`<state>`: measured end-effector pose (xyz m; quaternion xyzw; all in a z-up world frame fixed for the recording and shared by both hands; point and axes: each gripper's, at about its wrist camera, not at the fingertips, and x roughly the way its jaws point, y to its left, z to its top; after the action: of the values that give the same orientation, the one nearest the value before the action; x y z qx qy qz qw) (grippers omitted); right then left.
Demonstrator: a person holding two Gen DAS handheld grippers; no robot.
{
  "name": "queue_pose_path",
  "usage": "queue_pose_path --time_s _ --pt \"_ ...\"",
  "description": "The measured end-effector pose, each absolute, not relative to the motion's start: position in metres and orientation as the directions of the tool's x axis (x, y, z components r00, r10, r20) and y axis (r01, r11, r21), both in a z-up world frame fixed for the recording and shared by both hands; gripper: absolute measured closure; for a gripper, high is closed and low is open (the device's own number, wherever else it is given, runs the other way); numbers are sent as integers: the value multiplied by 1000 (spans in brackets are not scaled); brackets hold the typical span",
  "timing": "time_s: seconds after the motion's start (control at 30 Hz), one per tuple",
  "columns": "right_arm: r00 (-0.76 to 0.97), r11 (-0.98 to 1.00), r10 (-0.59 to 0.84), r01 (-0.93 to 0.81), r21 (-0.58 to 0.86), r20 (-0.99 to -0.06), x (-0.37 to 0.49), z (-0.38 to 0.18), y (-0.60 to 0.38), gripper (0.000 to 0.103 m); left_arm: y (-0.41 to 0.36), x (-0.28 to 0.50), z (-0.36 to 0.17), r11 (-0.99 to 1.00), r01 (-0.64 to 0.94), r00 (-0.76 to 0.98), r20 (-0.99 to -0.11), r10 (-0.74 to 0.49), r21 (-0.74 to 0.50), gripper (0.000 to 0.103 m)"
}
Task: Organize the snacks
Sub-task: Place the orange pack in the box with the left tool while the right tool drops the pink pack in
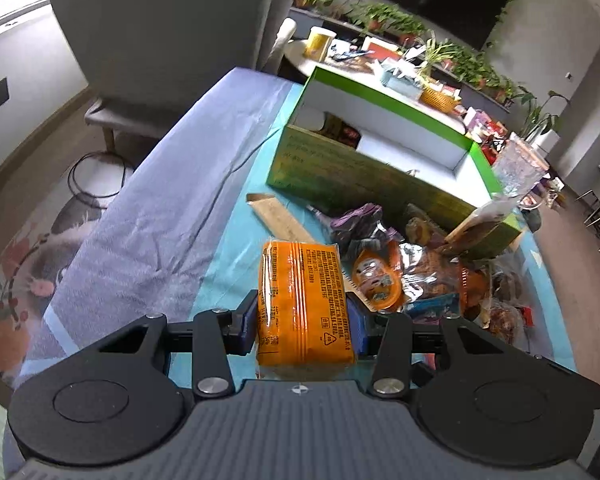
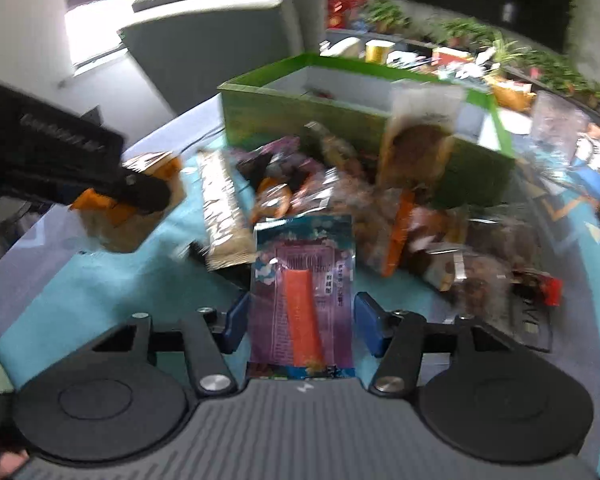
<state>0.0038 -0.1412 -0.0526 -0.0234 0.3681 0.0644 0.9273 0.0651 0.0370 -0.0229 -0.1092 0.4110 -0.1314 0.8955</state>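
My left gripper [image 1: 304,320] is shut on an orange snack pack [image 1: 304,300] and holds it above the teal cloth, short of the green box [image 1: 380,184]. In the blurred right wrist view the left gripper [image 2: 140,196] shows at the left with the orange pack [image 2: 132,216]. My right gripper [image 2: 300,320] is open, its blue pads on either side of a purple packet with an orange stick [image 2: 302,296] lying on the cloth. A pile of mixed snacks [image 2: 340,196] lies between the packet and the green box [image 2: 340,120].
The box holds a few items at its far left corner [image 1: 332,124]. A beige wrapped bar [image 1: 280,220] lies on the teal cloth [image 1: 236,248]. A grey sofa [image 1: 160,40] stands behind the table. A clear plastic bag [image 1: 516,168] sits at the right.
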Motion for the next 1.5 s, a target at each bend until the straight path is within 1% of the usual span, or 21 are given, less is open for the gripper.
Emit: queue_pose_path --time_s 0.03,0.13,0.37,0.5,0.7,0.87,1.0,1.23,1.5 --pt "723 991 112 -127 28 -682 2 -50 -146 50 36 64 -22 940 149 629 -704 -331 -308 62" --pt "736 990 144 -112 90 -661 -1 -41 -155 50 35 62 -17 936 163 635 -693 -341 -311 62" --pt "816 989 142 -94 113 -560 -10 -15 -167 50 33 61 -2 935 189 668 -658 -346 -300 62" --pt "856 989 135 -90 113 -500 -6 1 -172 50 23 67 11 937 225 694 -631 -347 -269 62" --pt "903 988 126 -76 136 -410 8 25 -185 50 4 82 37 930 296 738 -566 -368 -218 62" --pt "926 985 118 -64 158 -358 24 38 -198 50 -12 98 51 930 334 775 -516 -364 -155 62" --pt "933 981 115 -51 189 -342 42 42 -208 50 -25 114 55 929 358 796 -488 -358 -99 62" --pt "936 975 100 -24 222 -337 71 42 -218 50 -45 145 49 923 382 790 -500 -355 -51 62" --pt "918 971 109 -15 239 -382 103 29 -225 50 -63 177 32 913 407 774 -524 -356 -20 62"
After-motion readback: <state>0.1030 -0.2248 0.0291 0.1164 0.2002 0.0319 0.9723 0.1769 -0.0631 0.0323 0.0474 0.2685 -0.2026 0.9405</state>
